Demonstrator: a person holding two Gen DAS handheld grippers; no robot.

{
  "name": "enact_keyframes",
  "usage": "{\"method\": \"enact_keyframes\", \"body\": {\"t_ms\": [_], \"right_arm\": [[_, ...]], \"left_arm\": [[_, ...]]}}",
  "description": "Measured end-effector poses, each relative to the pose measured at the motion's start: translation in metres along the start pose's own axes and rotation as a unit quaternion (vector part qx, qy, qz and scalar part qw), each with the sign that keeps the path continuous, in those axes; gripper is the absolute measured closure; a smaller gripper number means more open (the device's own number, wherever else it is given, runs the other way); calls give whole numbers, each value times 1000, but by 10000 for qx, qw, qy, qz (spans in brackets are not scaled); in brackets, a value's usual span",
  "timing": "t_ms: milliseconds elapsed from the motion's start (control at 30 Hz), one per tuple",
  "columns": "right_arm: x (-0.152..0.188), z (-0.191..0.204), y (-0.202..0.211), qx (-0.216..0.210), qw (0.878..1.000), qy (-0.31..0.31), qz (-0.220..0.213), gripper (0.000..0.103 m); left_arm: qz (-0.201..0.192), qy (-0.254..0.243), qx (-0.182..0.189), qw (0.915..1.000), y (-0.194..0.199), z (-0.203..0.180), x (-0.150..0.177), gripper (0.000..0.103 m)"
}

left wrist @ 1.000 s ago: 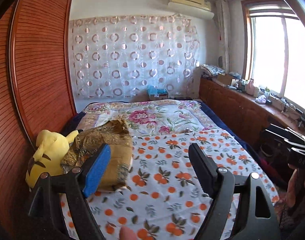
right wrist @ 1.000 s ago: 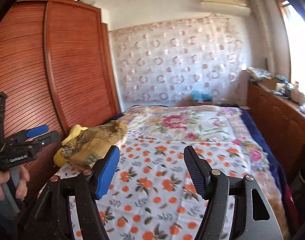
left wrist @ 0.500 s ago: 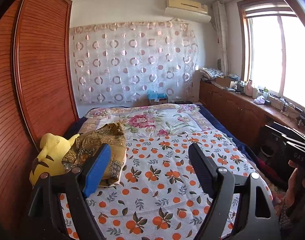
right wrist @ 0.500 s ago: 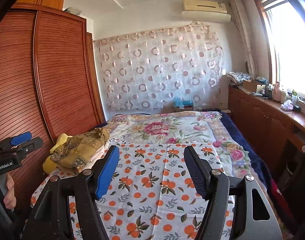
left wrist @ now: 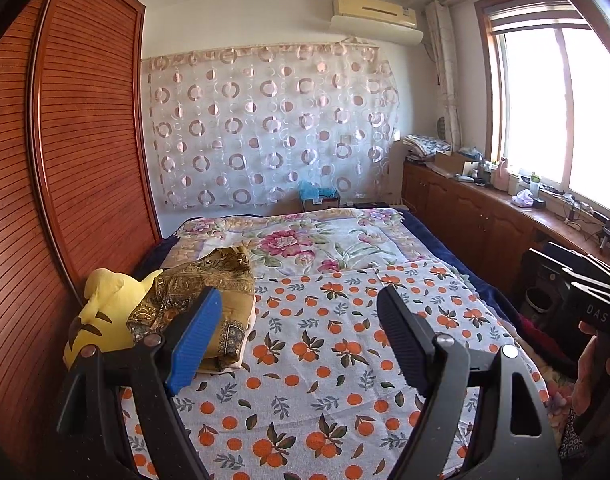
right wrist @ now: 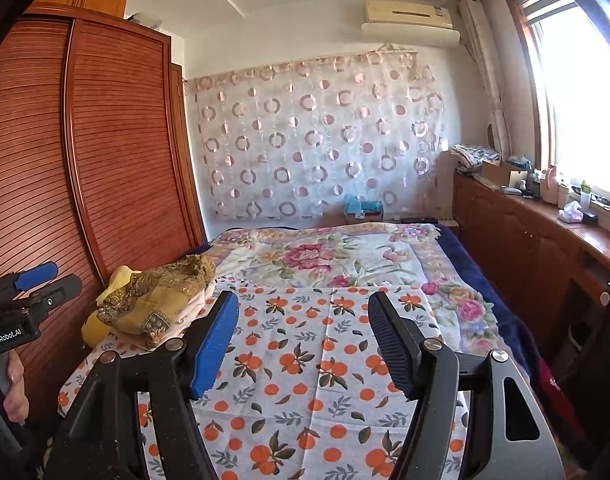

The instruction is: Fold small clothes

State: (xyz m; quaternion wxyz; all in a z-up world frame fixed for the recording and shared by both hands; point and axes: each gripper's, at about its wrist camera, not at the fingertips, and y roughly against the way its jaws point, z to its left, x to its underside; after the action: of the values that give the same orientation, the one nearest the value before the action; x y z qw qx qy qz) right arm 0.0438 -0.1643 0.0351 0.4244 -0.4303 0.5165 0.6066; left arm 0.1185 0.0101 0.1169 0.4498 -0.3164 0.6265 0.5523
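Bed (left wrist: 477, 292): fills the room's middle, floral quilt (left wrist: 305, 240) on the far half, orange-print sheet (left wrist: 329, 360) on the near half.
Clothes (left wrist: 209, 284): gold-brown folded stack at the bed's left edge, lying on the sheet, touching a yellow plush toy (left wrist: 101, 320) at the wardrobe (left wrist: 89, 152) side.
Left hand-held gripper (left wrist: 297, 336): jaws spread, nothing between, above the sheet.
Right hand-held gripper (right wrist: 303, 338): jaws spread, nothing between, above the sheet.
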Motion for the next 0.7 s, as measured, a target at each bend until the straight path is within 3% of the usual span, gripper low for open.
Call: {"method": "enact_keyframes", "body": {"t_ms": [700], "right_arm": [[3, -5, 6, 7, 10000, 13, 8, 33]], "left_arm": [[-22, 87, -97, 9999, 4, -2, 1, 23]]}}
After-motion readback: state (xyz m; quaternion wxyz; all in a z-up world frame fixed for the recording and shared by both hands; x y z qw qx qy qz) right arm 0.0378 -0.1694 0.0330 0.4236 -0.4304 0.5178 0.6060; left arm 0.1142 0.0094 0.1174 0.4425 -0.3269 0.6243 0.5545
